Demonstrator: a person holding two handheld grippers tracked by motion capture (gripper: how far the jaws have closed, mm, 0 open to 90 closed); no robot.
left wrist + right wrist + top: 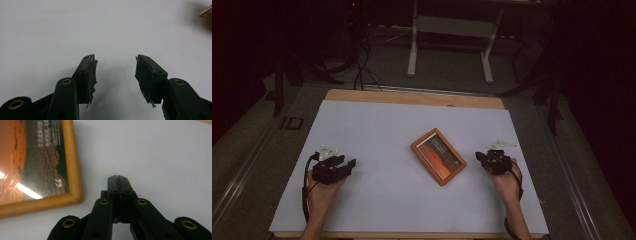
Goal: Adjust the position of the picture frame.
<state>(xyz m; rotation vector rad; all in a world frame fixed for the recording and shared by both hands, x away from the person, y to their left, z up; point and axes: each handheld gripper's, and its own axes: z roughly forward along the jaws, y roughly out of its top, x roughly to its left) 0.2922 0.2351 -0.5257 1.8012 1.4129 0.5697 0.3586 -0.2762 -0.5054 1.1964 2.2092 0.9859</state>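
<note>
A small picture in an orange wooden frame [438, 156] lies flat and askew on the white table sheet [382, 135], right of centre. My right gripper [488, 155] rests just right of it, jaws pressed together with nothing between them; in the right gripper view the picture frame [35, 165] lies to the left of the right gripper [117, 178]. My left gripper [346, 165] sits on the sheet at the left, well apart from the frame. In the left gripper view the left gripper [115, 60] stands open over bare sheet, its fingers [87, 72] holding nothing.
The sheet covers a wooden tabletop [412, 97] whose edge shows at the back. Beyond the table stand a white metal stand [452, 30] and dark cables [362, 65] on the floor. A corner of the picture frame [205, 12] peeks in at the top right of the left gripper view.
</note>
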